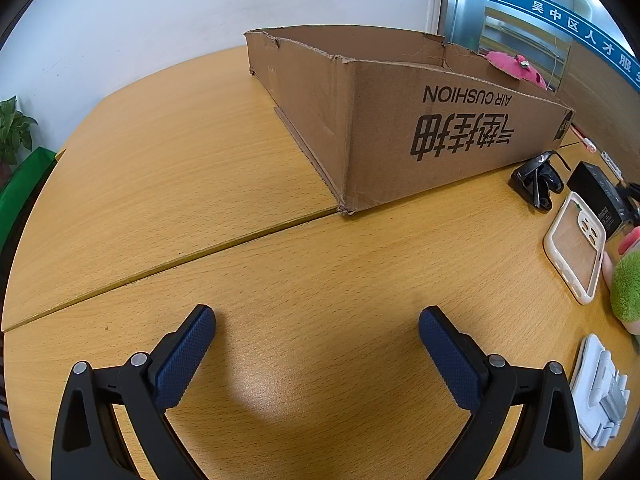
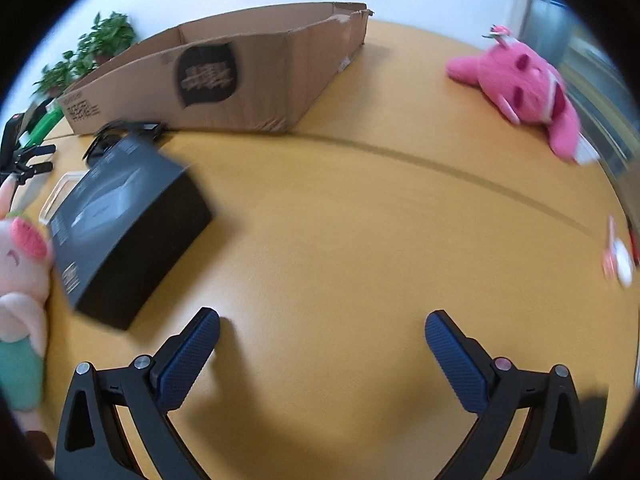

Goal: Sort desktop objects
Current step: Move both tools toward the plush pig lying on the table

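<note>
A shallow cardboard box (image 1: 400, 120) (image 2: 248, 76) stands on the wooden table. My left gripper (image 1: 316, 328) is open over bare tabletop, well short of the box. At its right lie black sunglasses (image 1: 538, 180), a black carton (image 1: 600, 196), a clear phone case (image 1: 576, 248), a green plush (image 1: 628, 284) and a white phone stand (image 1: 600, 392). My right gripper (image 2: 322, 332) is open and empty above the table. Left of it sit the black carton (image 2: 128, 224) and a pale pink pig plush (image 2: 20, 280). A bright pink plush (image 2: 524, 88) (image 1: 516, 66) lies far right.
A seam (image 1: 168, 260) runs across the table (image 2: 360, 220). Potted plants (image 2: 88, 52) (image 1: 12, 128) stand at the far edge by a white wall. A small red and white item (image 2: 618, 256) lies blurred at the right edge. The left gripper's fingers (image 2: 30, 160) show far left.
</note>
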The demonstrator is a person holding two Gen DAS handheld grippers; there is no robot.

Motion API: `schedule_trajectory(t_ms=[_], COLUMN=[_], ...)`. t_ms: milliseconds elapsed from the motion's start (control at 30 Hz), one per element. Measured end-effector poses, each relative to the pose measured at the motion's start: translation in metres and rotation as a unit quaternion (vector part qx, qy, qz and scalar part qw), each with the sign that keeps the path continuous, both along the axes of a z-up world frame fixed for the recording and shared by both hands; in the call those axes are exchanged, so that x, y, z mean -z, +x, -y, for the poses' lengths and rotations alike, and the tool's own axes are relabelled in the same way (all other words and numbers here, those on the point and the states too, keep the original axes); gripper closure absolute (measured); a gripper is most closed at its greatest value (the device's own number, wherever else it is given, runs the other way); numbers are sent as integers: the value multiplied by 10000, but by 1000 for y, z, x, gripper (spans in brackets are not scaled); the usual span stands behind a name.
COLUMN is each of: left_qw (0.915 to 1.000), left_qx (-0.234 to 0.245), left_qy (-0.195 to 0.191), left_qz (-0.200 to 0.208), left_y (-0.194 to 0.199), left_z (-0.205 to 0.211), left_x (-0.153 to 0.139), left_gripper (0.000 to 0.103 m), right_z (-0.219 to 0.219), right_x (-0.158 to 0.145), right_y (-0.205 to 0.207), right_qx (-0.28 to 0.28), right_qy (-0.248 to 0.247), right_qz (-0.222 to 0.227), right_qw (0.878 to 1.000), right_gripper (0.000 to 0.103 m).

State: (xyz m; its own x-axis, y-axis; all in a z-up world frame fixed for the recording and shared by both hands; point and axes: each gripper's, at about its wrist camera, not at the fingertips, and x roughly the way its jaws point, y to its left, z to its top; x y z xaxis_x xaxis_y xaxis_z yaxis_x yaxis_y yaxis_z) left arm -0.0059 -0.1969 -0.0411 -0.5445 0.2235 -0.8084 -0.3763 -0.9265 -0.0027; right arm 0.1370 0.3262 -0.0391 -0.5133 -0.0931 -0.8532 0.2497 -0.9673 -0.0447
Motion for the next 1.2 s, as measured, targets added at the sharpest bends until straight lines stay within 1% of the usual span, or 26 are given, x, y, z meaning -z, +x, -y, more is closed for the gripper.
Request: schedule_trajectory(t_ms=[67,100,167,233,300,333,400,433,500,533,567,600,633,667,733,767,833,900,967,1000,1100,1167,1200], left_qw=[10000,10000,10000,9999,9994,9986,9961,9953,9949,9938,9916,9894,9879,9850,9804,9779,9735,9736,9752,9764,9748,9720,9707], left_qx=[-40,-41,-46,-161,-332,-483,-779,-901,-1002,-1013,-1028,-1021,-1001,-929,-796,-651,-394,-240,-32,38,5,21,11], left_qy=[-5,-1,3,-2,-25,-74,-102,-64,-36,21,97,167,241,450,780,966,1284,1501,1723,1758,1936,2201,2284], left_qz=[-2,-2,2,-1,45,216,398,342,-59,-467,-782,-1016,-1160,-1384,-1625,-1736,-1850,-1702,-1392,-1257,-1110,-826,-745], left_y=[-2,-1,-2,4,17,18,40,49,74,95,113,129,140,161,180,194,215,224,234,236,245,244,244], left_z=[0,1,-1,-1,0,-2,1,-2,-10,-21,-31,-41,-48,-64,-86,-99,-123,-151,-166,-179,-182,-180,-183], left_x=[-2,0,0,2,0,-3,3,-3,-22,-43,-61,-77,-90,-110,-132,-141,-151,-152,-145,-141,-134,-129,-127], left_gripper=[0,0,0,0,0,0,1,2,2,2,1,1,1,1,1,1,1,1,1,1,1,1,1], right_z=[17,27,44,57,69,76,84,91,100,105,110,116,122,128,138,141,147,151,155,155,157,159,160], right_x=[-10,-22,-42,-62,-83,-93,-108,-116,-122,-124,-125,-125,-124,-123,-122,-123,-124,-123,-122,-122,-122,-121,-120], right_y=[27,45,67,82,93,99,106,110,112,114,115,116,116,117,123,127,136,141,146,148,153,154,155], right_qx=[-19,-105,-214,-191,-141,-142,-114,-112,-106,-93,-111,-155,-215,-265,-344,-368,-393,-429,-456,-463,-473,-499,-496], right_qy=[-15,-165,-431,-675,-865,-944,-1108,-1183,-1175,-1150,-1130,-1107,-1097,-1085,-1052,-1034,-957,-884,-810,-793,-753,-687,-629], right_qz=[-184,-310,-469,-596,-791,-940,-1190,-1304,-1398,-1408,-1395,-1352,-1269,-1189,-1158,-1170,-1208,-1196,-1191,-1206,-1257,-1263,-1275], right_qw=[9998,9993,9977,9958,9930,9910,9866,9843,9831,9833,9837,9845,9856,9866,9871,9871,9873,9880,9885,9884,9881,9884,9886], right_gripper=[1,1,1,1,1,1,1,1,1,1,1,1,1,1,1,1,1,1,1,1,1,1,1])
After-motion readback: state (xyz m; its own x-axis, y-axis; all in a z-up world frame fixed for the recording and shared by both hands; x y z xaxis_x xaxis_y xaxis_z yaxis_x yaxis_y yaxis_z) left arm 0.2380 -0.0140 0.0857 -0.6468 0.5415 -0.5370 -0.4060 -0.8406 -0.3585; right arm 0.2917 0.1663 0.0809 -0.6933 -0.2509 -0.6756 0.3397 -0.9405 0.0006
